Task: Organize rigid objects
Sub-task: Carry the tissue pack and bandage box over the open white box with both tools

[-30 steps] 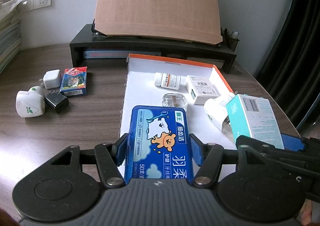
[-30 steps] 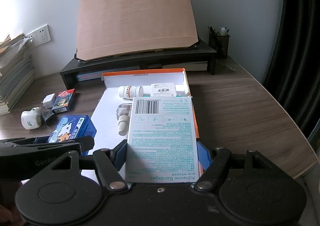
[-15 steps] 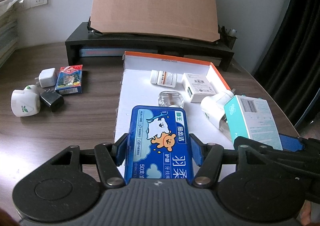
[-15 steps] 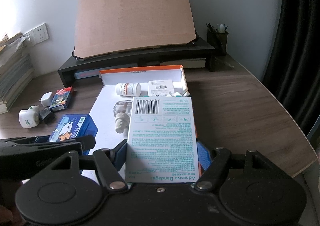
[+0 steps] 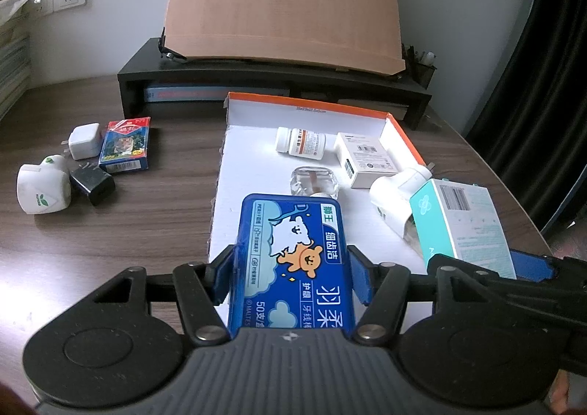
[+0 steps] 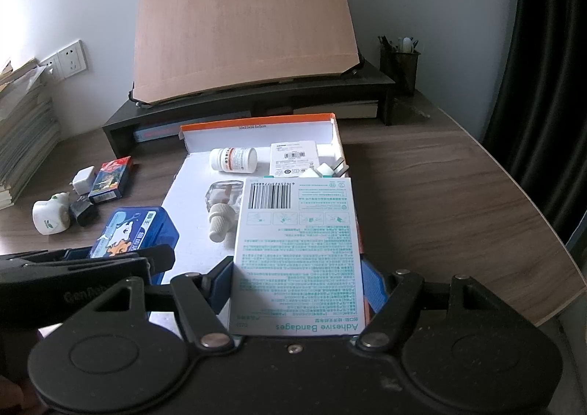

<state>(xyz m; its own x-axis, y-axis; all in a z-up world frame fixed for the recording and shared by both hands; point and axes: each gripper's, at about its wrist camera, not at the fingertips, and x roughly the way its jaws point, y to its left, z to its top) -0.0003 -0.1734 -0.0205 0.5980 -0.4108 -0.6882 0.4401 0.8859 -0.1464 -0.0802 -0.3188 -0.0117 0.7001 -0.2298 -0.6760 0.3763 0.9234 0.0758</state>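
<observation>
Dark wood-grain table is filling the frame. Lying on it at left: white plug-in device with green leaf mark, black charger touching it, white charger, playing-card box just beside. At centre an open orange-edged white box lid is sitting. Black monitor riser is standing at upper centre; mesh pen holder at upper right.

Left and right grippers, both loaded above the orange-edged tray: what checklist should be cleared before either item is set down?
1. Left gripper shut on the blue floss box: ok.
2. Right gripper shut on the adhesive bandage box: ok.
3. Bare tray floor under the floss box: ok.
4. Free spot under the bandage box: cannot tell, the box hides it.
5. Clear bottle just ahead, away from the floss box: ok.
</observation>
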